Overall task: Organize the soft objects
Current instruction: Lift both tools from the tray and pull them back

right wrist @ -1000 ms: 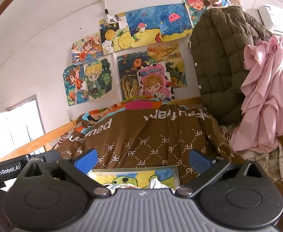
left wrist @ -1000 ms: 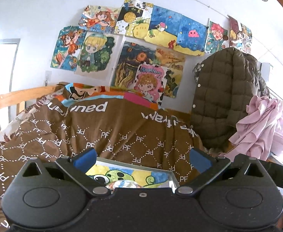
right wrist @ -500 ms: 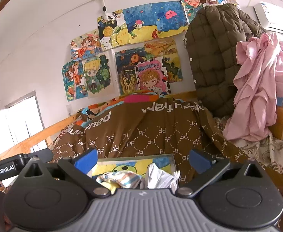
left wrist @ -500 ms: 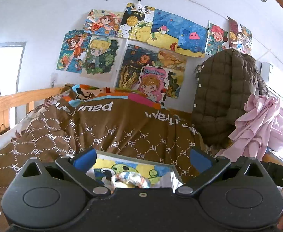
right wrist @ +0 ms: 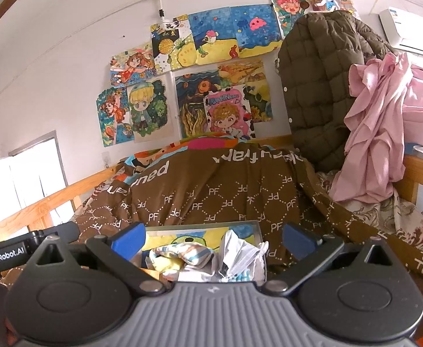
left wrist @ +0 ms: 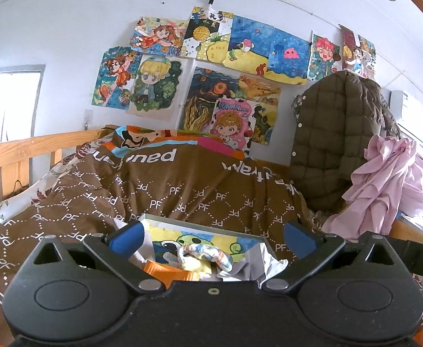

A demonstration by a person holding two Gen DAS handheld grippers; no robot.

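Note:
A storage box with a cartoon-printed inner wall (left wrist: 168, 235) (right wrist: 165, 238) sits on the bed in front of both grippers. Inside it lie a striped pastel cloth (left wrist: 204, 256) (right wrist: 182, 253), a crumpled white cloth (right wrist: 240, 253) and something orange (left wrist: 165, 271). My left gripper (left wrist: 213, 235) is open above the near side of the box, nothing between its blue fingers. My right gripper (right wrist: 213, 235) is open too, hovering over the same box with nothing held.
A brown quilt with "PF" print (left wrist: 182, 190) (right wrist: 211, 193) covers the bed behind the box. A quilted olive jacket (left wrist: 336, 144) and pink clothes (left wrist: 391, 185) hang at the right. A wooden bed rail (left wrist: 23, 147) runs along the left. Drawings cover the wall.
Both grippers have tilted down and come nearer the box, so more of its inside and the cloths in it now show. Both stayed open.

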